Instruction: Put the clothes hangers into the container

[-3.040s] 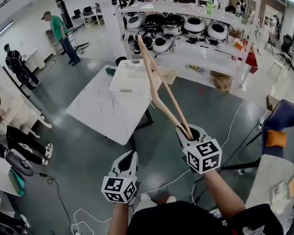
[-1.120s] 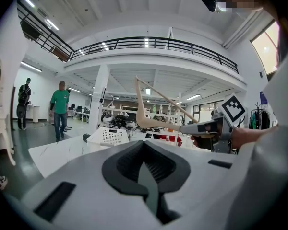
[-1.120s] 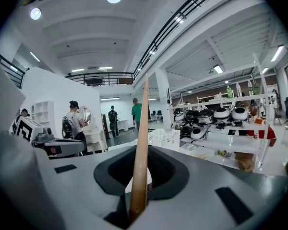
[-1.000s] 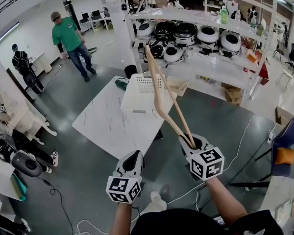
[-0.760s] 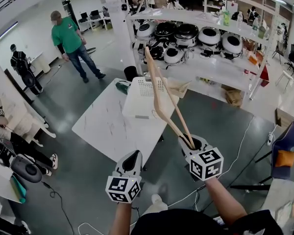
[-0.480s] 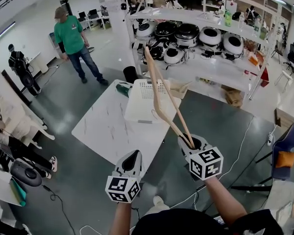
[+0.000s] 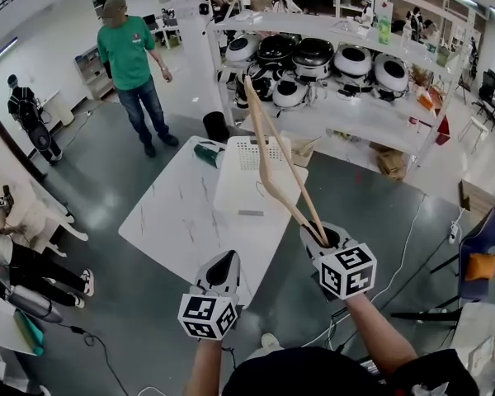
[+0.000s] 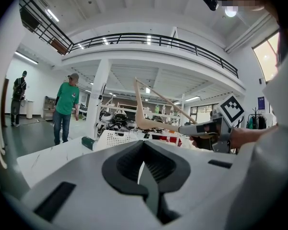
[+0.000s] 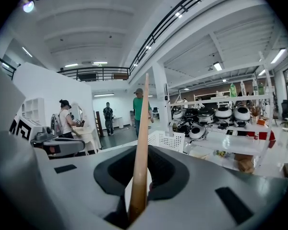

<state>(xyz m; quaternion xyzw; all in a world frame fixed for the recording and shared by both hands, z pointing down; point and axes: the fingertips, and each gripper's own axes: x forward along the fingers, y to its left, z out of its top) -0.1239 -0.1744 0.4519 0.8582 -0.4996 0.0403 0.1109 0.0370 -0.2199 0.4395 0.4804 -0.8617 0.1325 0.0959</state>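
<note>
Wooden hanger [image 7: 268, 151] held up before the container [image 7: 252, 180].
It is pinched by the right claw [image 7: 322, 239]; the left claw [image 7: 220, 268] is pressed together.

Pale wooden hanger [image 9: 141, 143] aloft, steeply tilted, apart from white perforated container [image 7: 239, 188].

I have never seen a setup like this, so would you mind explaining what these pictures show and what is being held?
There is no robot here: a person holds a two-jaw tool in each hand. The head view comes from a camera on the person's head, looking down. The other two views come from cameras riding on each tool. The right gripper is shut on a pale wooden clothes hanger, held raised. The left gripper is shut and empty. Ahead stands a white marble-patterned table carrying a white perforated plastic basket, probably the container meant.
</note>
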